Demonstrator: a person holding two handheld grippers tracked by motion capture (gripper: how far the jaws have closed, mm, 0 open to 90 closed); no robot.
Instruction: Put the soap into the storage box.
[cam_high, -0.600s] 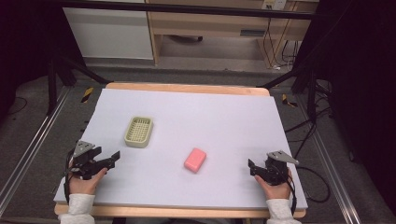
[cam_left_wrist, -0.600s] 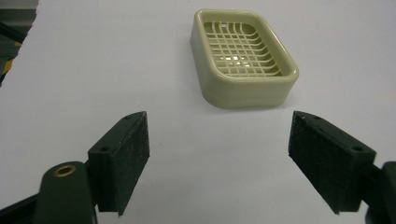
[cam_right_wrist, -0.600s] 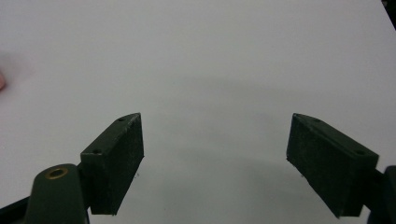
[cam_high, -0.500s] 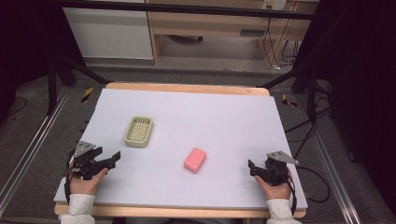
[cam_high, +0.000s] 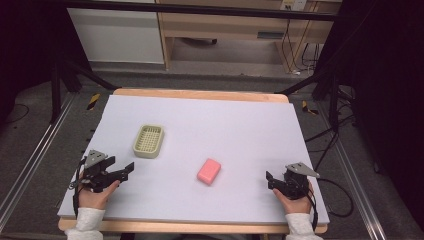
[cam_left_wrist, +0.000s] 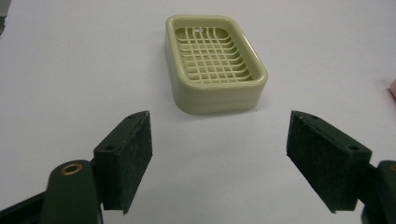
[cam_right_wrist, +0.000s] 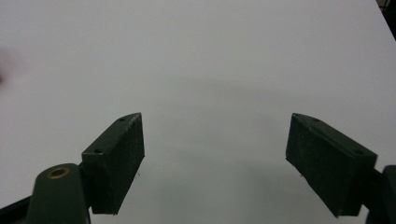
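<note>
The pink soap bar (cam_high: 209, 171) lies flat on the white desk (cam_high: 240, 125), a little below the middle of the high view. The pale green soap dish (cam_high: 149, 140) stands to its upper left, well apart from it, and it holds nothing.

The left tool (cam_high: 127, 168) is at the lower left of the high view, in the person's left hand (cam_high: 92, 195), low over the desk near its front edge. Its jaws are wide apart and hold nothing. The right tool (cam_high: 268, 179) is at the lower right, in the right hand (cam_high: 292, 197), and its jaws are also wide apart and hold nothing.

The left gripper view shows the soap dish (cam_left_wrist: 215, 63) close, in the upper middle of the frame beyond the left tool (cam_left_wrist: 219, 161). Here the grid of thin bars inside the dish is clear, which the high view shows only roughly. A small pink edge shows at the right border of this frame.

The right gripper view shows the right tool (cam_right_wrist: 215, 163) over bare white desk (cam_right_wrist: 210, 56), with a faint blurred pink spot at the left border.

I can read no writing or brand on any of these things.
</note>
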